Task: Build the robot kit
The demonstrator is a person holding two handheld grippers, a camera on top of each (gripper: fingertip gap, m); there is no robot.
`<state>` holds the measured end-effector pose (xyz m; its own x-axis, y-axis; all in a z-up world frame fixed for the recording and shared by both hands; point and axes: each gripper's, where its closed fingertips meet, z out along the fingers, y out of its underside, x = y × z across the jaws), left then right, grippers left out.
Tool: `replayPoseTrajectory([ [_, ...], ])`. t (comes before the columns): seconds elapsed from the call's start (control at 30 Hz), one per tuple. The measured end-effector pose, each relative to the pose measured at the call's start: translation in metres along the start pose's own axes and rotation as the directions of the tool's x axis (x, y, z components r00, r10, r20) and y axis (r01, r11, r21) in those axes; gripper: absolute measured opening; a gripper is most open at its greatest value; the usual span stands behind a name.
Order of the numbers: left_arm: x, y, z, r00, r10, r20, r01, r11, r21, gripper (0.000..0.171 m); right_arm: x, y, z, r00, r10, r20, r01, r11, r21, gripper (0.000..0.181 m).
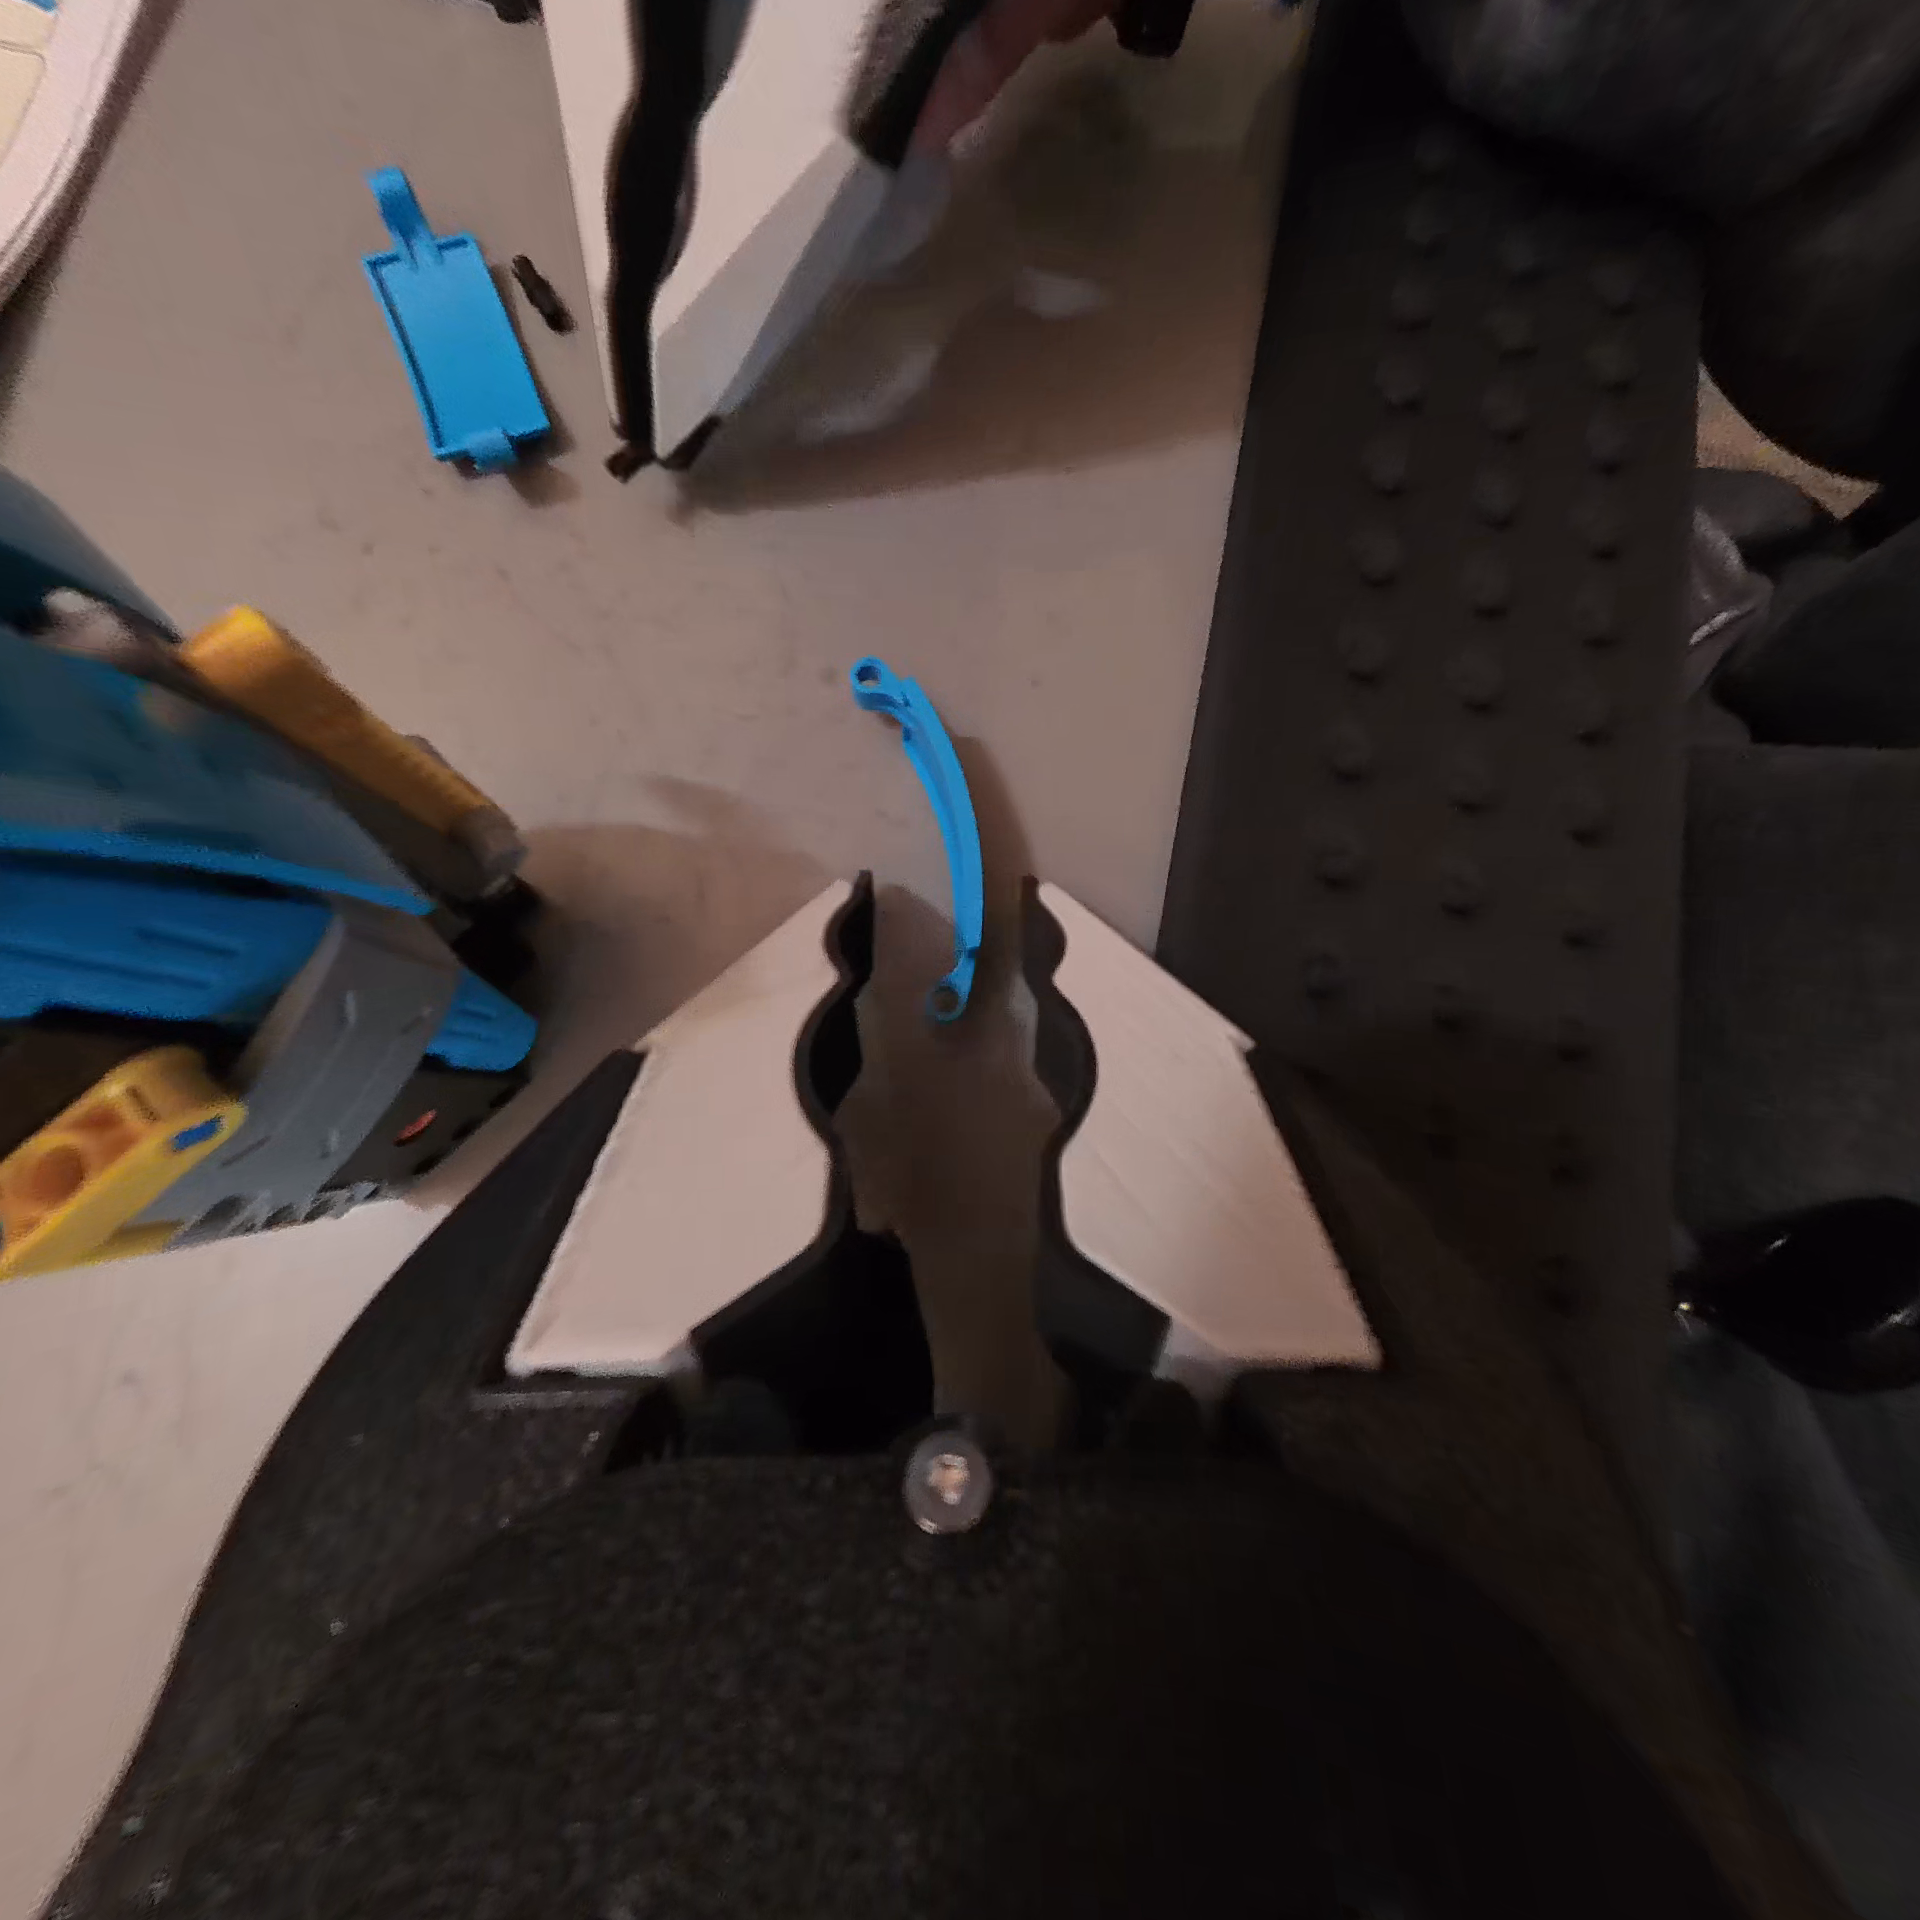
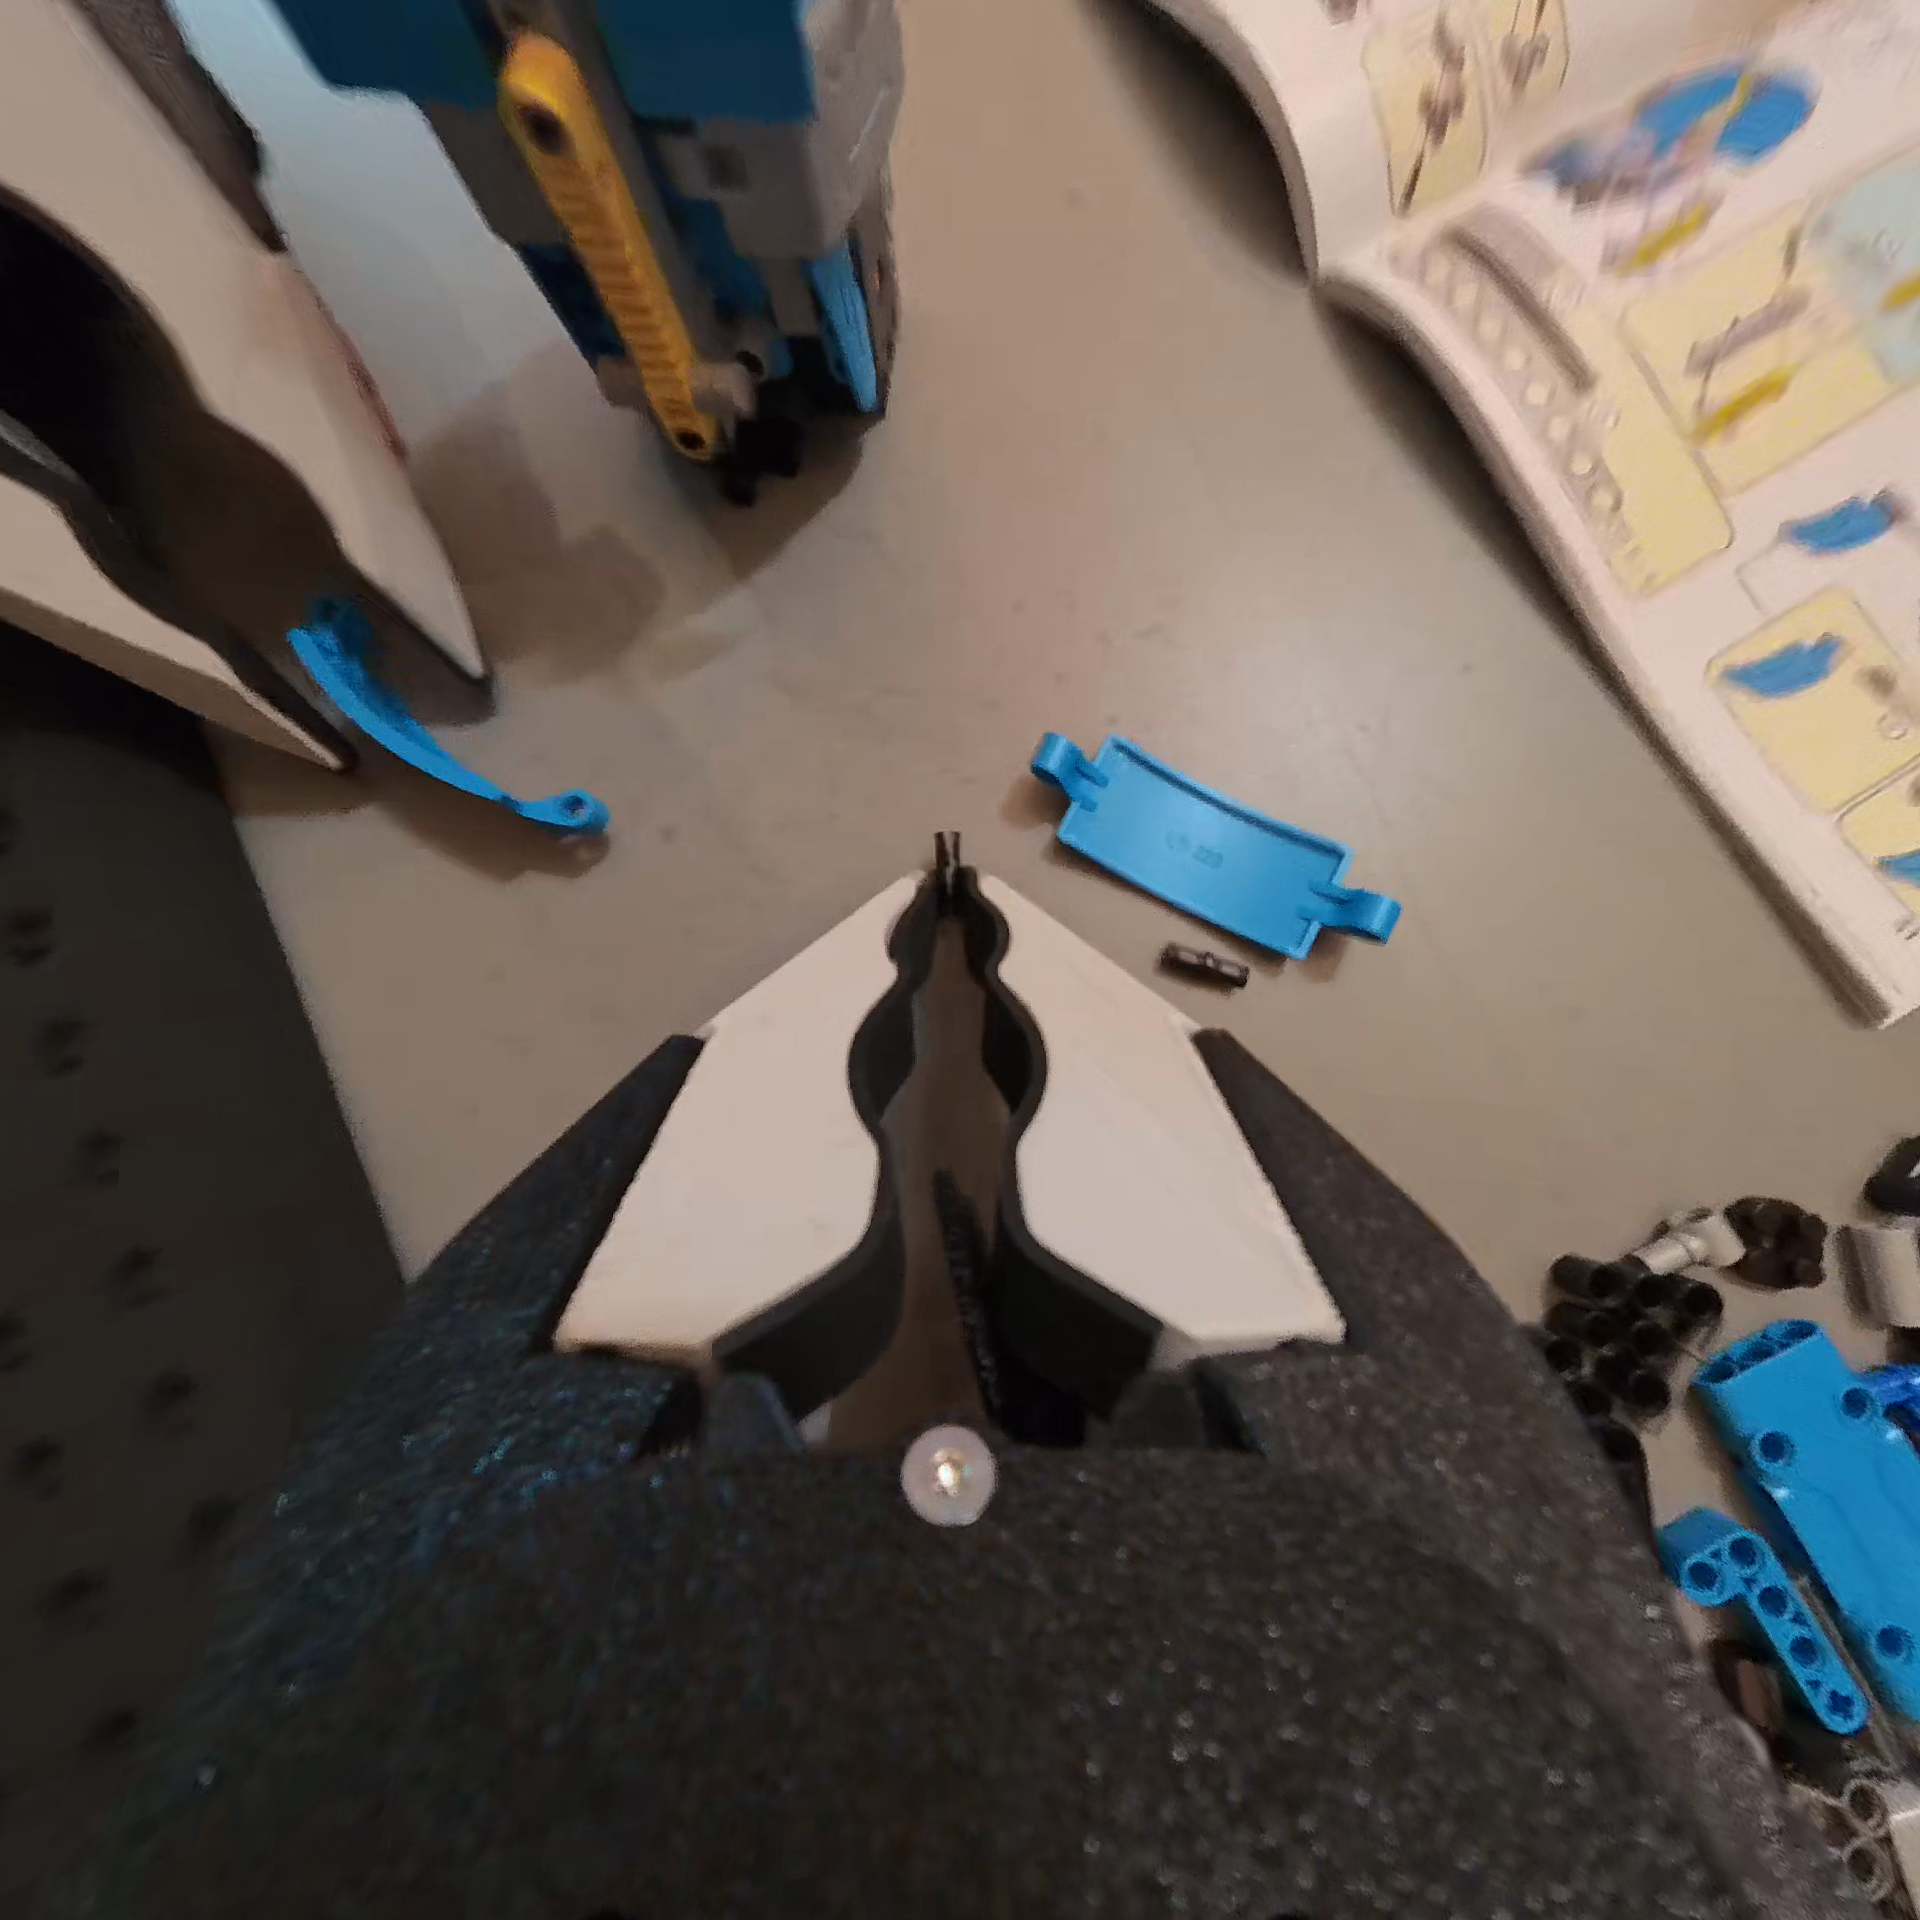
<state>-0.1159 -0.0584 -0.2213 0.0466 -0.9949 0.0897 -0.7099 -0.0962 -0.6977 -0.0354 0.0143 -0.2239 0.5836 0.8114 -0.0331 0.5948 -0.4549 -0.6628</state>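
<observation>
Left gripper (image 1: 945,904) fingers spread wide around one end of a thin curved blue piece (image 1: 935,821) lying on the surface (image 1: 727,623), right gripper (image 2: 948,883) fingers pinching a small black pin (image 2: 948,854) beside a blue panel (image 2: 1210,847).

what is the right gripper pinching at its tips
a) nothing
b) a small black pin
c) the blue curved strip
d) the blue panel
b: the right gripper is shut on a small black pin poking out past its tips, while the blue curved strip and the blue panel lie on the table.
</observation>
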Motion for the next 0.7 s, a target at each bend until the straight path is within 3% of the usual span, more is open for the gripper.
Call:
replayPoseTrajectory([
  [0.07,-0.001,-0.008,-0.011,0.999,-0.035,0.005,0.034,0.999,0.038,0.029,-0.016,-0.025,-0.013,0.996,-0.094,0.003,0.093,0.987,0.129,0.004],
  [0.13,0.0,-0.03,-0.03,0.992,-0.121,-0.025,0.123,0.981,0.149,0.029,-0.04,-0.056,-0.033,0.973,-0.226,-0.033,0.227,0.937,0.264,0.004],
  [0.27,0.005,-0.073,-0.073,0.909,-0.331,-0.254,0.406,0.842,0.354,0.027,-0.081,-0.089,-0.053,0.911,-0.393,-0.127,0.412,0.84,0.352,0.004],
  [0.47,0.008,-0.079,-0.087,0.824,-0.391,-0.409,0.545,0.745,0.386,0.013,-0.109,-0.103,-0.059,0.853,-0.486,-0.189,0.52,0.761,0.389,0.003],
  [0.7,0.018,-0.083,-0.095,0.77,-0.359,-0.528,0.592,0.709,0.382,0.005,-0.119,-0.109,-0.066,0.851,-0.491,-0.187,0.519,0.728,0.448,0.003],
])
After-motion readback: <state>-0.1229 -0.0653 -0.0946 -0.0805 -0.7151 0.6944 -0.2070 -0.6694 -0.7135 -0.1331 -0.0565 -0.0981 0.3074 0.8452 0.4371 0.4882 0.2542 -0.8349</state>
